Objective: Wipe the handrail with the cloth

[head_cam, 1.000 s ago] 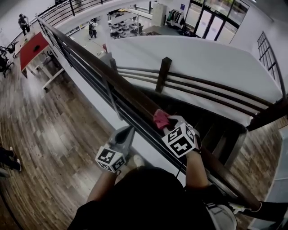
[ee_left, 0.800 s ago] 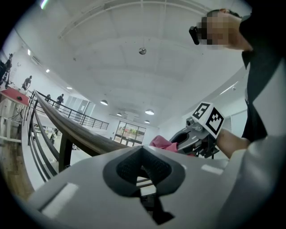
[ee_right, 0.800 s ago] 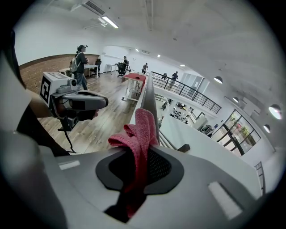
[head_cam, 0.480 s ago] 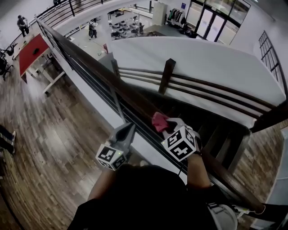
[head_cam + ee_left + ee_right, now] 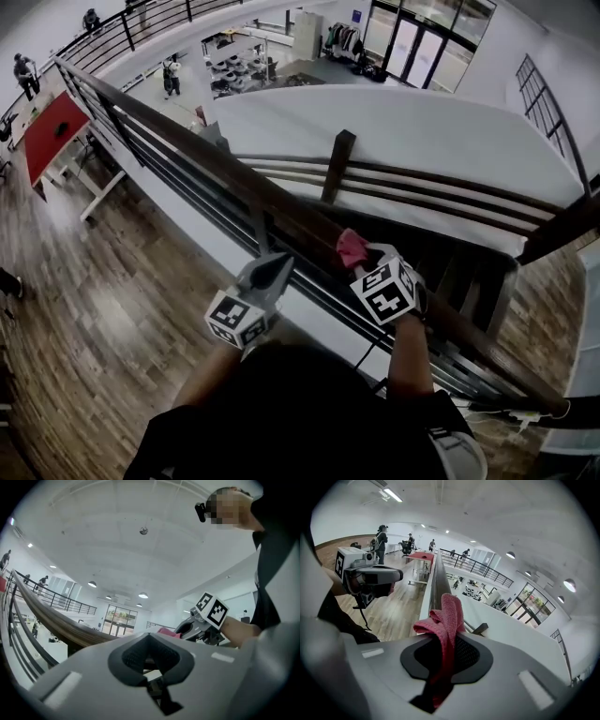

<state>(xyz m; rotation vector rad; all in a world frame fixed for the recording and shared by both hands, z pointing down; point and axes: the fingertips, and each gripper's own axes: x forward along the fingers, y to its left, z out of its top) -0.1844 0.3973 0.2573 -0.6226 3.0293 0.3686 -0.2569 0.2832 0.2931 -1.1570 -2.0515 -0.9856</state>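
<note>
The right gripper (image 5: 367, 255) has slid the pink cloth (image 5: 352, 248) a little way along the handrail (image 5: 187, 141), and its marker cube has turned to show its faces at a new angle. The left gripper (image 5: 281, 262) has lifted slightly, so its tip now sits closer under the rail than a second ago. The person has shifted and raised their head: the red-topped counter (image 5: 52, 127) has slipped toward the left edge, another person (image 5: 91, 19) has come into sight on the far balcony, and the legs (image 5: 7, 281) at the left edge have almost gone.
</note>
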